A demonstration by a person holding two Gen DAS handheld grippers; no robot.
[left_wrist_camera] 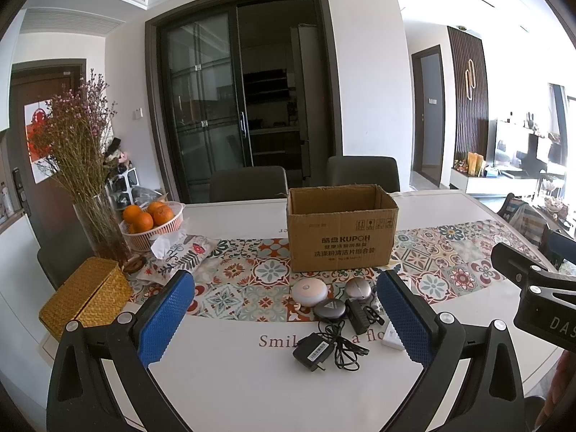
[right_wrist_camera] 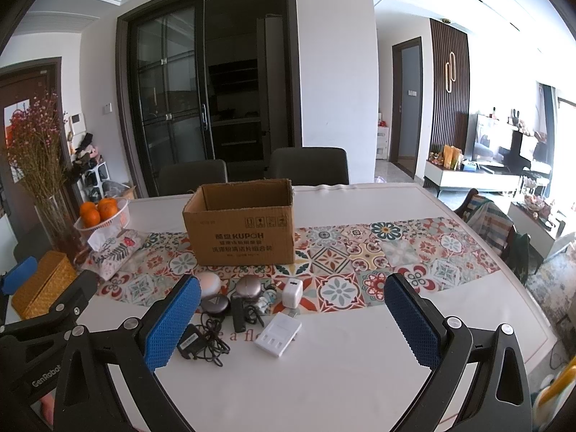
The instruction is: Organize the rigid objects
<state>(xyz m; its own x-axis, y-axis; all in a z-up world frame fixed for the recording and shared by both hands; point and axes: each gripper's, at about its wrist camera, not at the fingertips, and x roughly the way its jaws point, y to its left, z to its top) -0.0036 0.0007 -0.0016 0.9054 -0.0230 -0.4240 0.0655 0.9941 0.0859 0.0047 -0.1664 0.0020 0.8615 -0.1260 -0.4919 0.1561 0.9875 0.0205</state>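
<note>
An open cardboard box (left_wrist_camera: 340, 228) (right_wrist_camera: 240, 225) stands on the patterned runner. In front of it lies a cluster: a white round device (left_wrist_camera: 309, 292) (right_wrist_camera: 208, 284), a grey round case (left_wrist_camera: 358, 288) (right_wrist_camera: 248, 287), a black round puck (left_wrist_camera: 329, 309) (right_wrist_camera: 214, 304), a black adapter with cable (left_wrist_camera: 312, 352) (right_wrist_camera: 192, 342), a black stick adapter (left_wrist_camera: 356, 315) (right_wrist_camera: 237, 311), a white plug cube (right_wrist_camera: 292, 293) and a white battery charger (right_wrist_camera: 278, 333). My left gripper (left_wrist_camera: 284, 318) is open and empty, above the cluster. My right gripper (right_wrist_camera: 293, 324) is open and empty, right of it.
A wicker box (left_wrist_camera: 86, 297), a glass vase of dried flowers (left_wrist_camera: 97, 228), a basket of oranges (left_wrist_camera: 153, 221) and a fabric tissue pouch (left_wrist_camera: 183, 252) stand on the table's left. Two dark chairs (left_wrist_camera: 248, 183) stand behind the table (left_wrist_camera: 234, 378).
</note>
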